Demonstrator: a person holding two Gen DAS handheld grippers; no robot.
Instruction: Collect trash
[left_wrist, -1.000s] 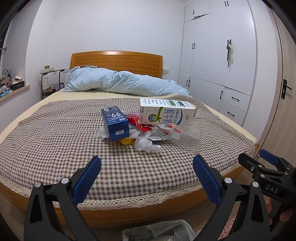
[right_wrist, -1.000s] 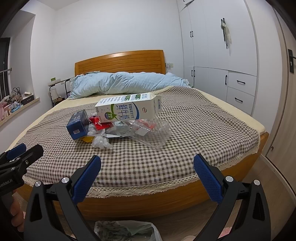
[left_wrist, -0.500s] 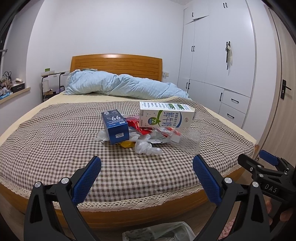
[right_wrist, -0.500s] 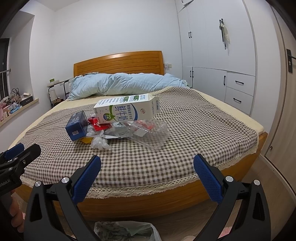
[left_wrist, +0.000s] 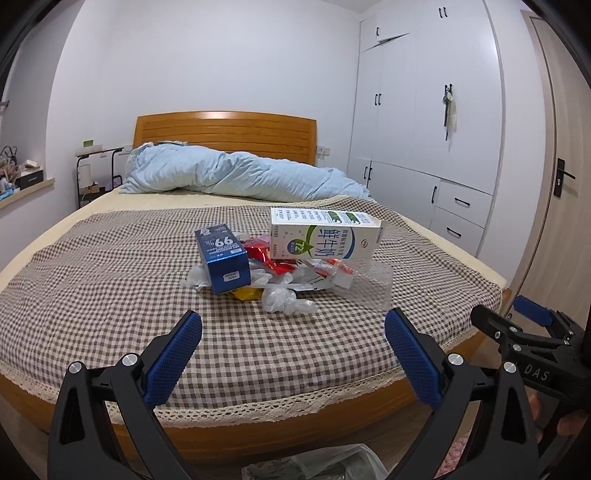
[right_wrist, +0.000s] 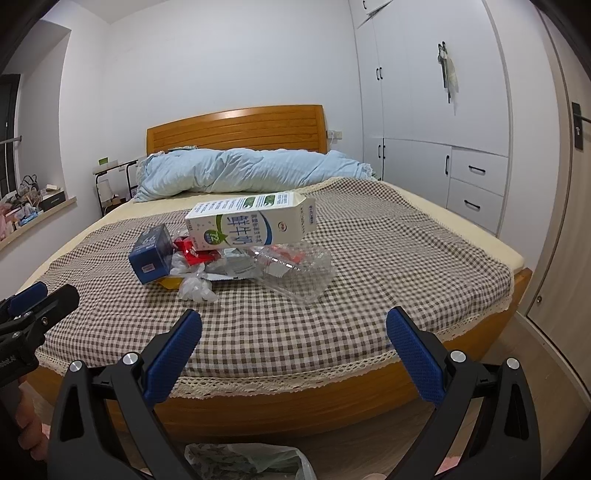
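Nearest, on the floor at the foot of the bed, lies a crumpled plastic bag (right_wrist: 247, 461). Above it, the left gripper (left_wrist: 293, 345) and right gripper (right_wrist: 293, 345) both hover short of the mattress edge, blue-padded fingers (left_wrist: 173, 358) spread wide, holding and touching nothing. Farther on, a checked bedspread (left_wrist: 92, 280) carries a heap of trash mid-bed: a blue box (left_wrist: 222, 258), red wrappers (left_wrist: 264, 256), crumpled white plastic (left_wrist: 284, 301), a clear plastic tray (right_wrist: 295, 273), and a milk carton (left_wrist: 323, 234) lying on top. Beyond sit a light blue duvet (left_wrist: 236, 177) and wooden headboard (left_wrist: 225, 129).
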